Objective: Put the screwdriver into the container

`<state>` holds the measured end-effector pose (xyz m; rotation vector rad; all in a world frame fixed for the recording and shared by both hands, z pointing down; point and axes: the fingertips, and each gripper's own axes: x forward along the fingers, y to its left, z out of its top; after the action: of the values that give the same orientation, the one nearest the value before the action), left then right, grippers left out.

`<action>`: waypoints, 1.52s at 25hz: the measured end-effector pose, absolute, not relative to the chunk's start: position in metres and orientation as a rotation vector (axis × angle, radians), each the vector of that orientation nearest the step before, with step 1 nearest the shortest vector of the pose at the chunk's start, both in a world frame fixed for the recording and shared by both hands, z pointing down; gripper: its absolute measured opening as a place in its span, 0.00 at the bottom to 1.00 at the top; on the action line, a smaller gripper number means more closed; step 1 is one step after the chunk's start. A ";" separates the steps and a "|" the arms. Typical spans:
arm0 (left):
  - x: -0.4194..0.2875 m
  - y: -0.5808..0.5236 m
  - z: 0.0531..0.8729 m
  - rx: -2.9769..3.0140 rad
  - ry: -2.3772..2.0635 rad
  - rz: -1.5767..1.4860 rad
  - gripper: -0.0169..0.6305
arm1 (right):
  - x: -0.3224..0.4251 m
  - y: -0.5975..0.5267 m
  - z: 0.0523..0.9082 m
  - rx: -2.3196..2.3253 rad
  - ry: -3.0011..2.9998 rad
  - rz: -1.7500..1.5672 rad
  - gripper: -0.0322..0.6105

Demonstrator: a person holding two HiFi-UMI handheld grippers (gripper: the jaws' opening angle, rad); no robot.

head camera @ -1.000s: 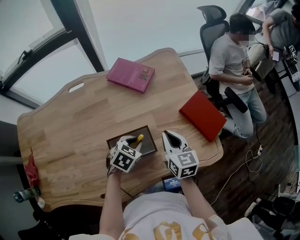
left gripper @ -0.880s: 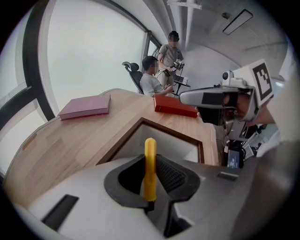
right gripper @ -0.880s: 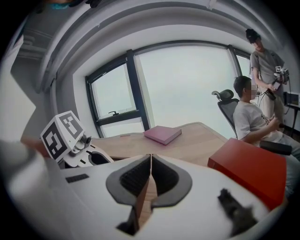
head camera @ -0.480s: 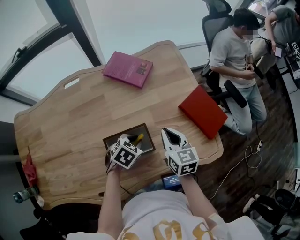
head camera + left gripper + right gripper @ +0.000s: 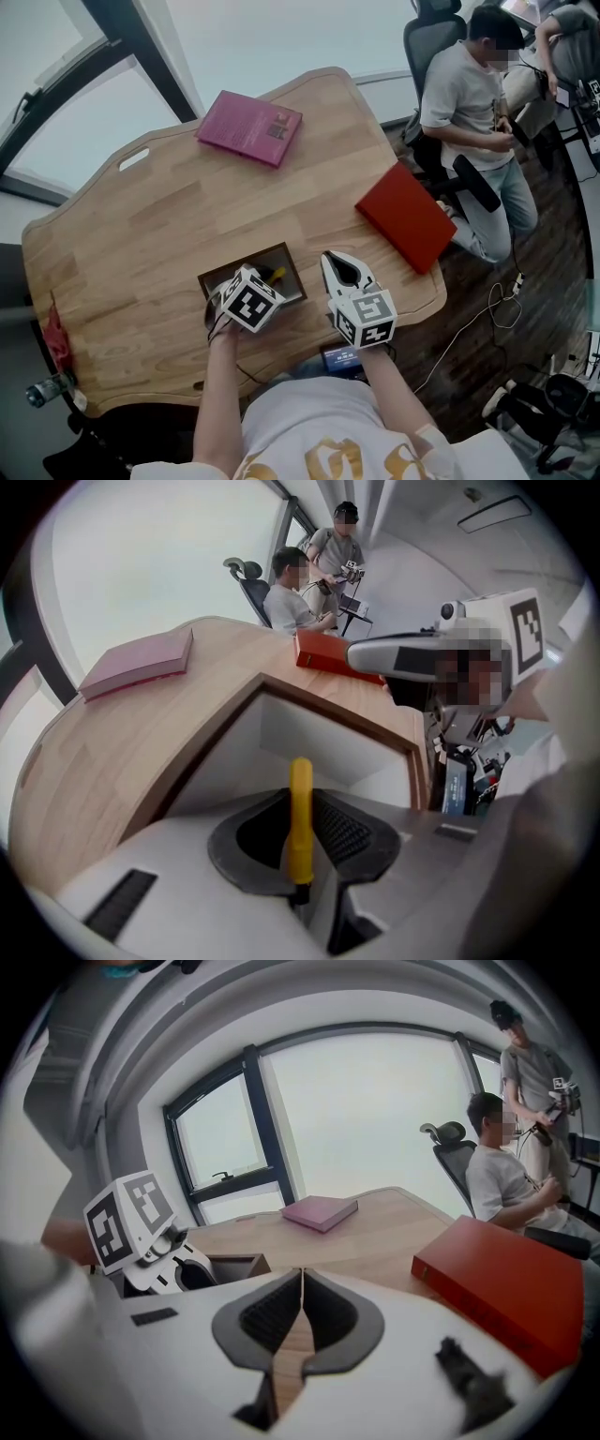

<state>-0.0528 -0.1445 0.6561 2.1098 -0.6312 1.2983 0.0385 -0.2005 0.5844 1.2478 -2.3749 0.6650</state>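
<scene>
The yellow-handled screwdriver (image 5: 300, 817) stands clamped between the jaws of my left gripper (image 5: 302, 834), its handle pointing into the open wooden-rimmed container (image 5: 323, 738) just ahead. From the head view the left gripper (image 5: 260, 281) hovers over the container (image 5: 225, 272) with the screwdriver (image 5: 278, 274) tip showing above it. My right gripper (image 5: 341, 269) sits just right of the container, jaws shut and empty, over the table. In the right gripper view its closed jaws (image 5: 302, 1312) point across the table, with the left gripper (image 5: 155, 1255) and container (image 5: 236, 1265) at left.
A pink book (image 5: 249, 127) lies at the table's far side and a red book (image 5: 405, 216) near the right edge. A seated person (image 5: 469, 112) and office chair (image 5: 427, 37) are beyond the table's right end. A bottle (image 5: 42, 389) sits at the near left corner.
My left gripper with the screwdriver has shifted slightly left and down over the container. The right gripper has hardly moved.
</scene>
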 end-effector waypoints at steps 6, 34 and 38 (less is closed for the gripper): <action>-0.052 -0.143 0.663 2.077 -0.575 1.360 0.15 | 0.039 -0.203 0.590 1.225 -2.370 0.676 0.10; -0.041 -0.133 0.673 2.035 -0.384 1.415 0.15 | 0.039 -0.208 0.603 1.189 -2.347 0.703 0.10; -0.041 -0.133 0.673 2.032 -0.383 1.416 0.15 | 0.039 -0.208 0.602 1.185 -2.347 0.697 0.10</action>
<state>-0.0413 -0.1328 0.6727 2.0323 -0.3830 1.4164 0.0389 -0.2077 0.6019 1.1849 -2.3475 0.6972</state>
